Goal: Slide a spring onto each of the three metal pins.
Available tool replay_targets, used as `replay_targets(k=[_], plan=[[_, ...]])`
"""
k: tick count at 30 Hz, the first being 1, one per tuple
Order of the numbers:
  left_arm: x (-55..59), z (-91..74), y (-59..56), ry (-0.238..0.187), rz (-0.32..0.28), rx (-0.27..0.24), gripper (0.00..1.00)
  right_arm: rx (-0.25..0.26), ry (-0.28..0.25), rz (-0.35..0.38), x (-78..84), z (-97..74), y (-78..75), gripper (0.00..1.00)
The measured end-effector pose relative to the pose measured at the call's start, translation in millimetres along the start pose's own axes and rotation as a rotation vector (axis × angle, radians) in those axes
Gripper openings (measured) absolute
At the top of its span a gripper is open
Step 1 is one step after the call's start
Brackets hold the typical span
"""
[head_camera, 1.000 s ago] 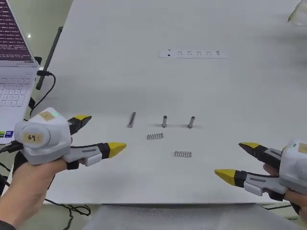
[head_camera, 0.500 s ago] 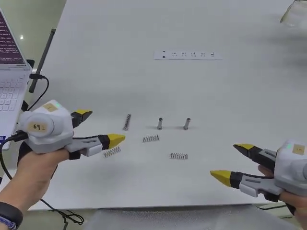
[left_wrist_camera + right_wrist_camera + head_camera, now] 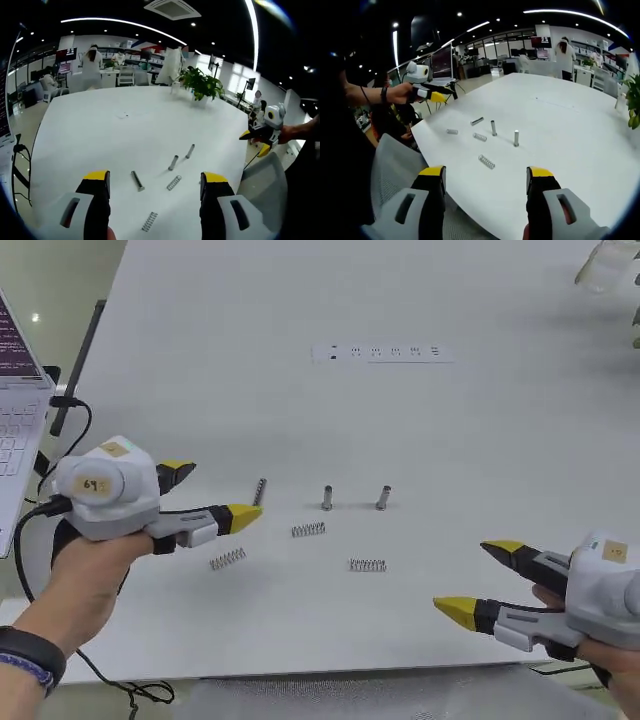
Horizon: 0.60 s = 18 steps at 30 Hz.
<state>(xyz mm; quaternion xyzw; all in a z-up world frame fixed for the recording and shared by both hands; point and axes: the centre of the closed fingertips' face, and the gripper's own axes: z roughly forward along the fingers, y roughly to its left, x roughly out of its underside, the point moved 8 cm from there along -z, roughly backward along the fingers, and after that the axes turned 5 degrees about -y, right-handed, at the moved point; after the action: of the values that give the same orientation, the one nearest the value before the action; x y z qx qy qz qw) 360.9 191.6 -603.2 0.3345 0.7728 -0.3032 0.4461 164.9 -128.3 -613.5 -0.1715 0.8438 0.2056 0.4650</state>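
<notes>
Three metal pins stand in a row on the white table (image 3: 450, 440). The left pin (image 3: 260, 490) (image 3: 137, 180) (image 3: 477, 121) leans over or lies flat; the middle pin (image 3: 327, 498) and right pin (image 3: 383, 497) are upright. Three loose springs lie in front of them: one at the left (image 3: 228, 559), one in the middle (image 3: 308, 530) and one at the right (image 3: 367, 565). My left gripper (image 3: 212, 492) (image 3: 156, 176) hovers open just left of the left pin, above the left spring. My right gripper (image 3: 473, 578) (image 3: 486, 171) is open near the front edge, right of the springs, holding nothing.
A white power strip (image 3: 380, 353) lies farther back on the table. A laptop (image 3: 12, 390) and a black cable (image 3: 55, 440) sit at the left edge. A clear object (image 3: 605, 265) stands at the far right corner. The table's front edge is close beneath both hands.
My left gripper has moved away from me toward the left pin, uncovering the left spring that it hid before. The right gripper has stayed about where it was. The head camera has shifted.
</notes>
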Motion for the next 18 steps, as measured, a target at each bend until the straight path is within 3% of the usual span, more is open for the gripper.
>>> replay_targets(k=[18], plan=[[3.7,32.6,14.1,0.016,-0.034,-0.001,0.63,0.016,0.006,0.016,5.5,-5.2,-2.1,0.63]])
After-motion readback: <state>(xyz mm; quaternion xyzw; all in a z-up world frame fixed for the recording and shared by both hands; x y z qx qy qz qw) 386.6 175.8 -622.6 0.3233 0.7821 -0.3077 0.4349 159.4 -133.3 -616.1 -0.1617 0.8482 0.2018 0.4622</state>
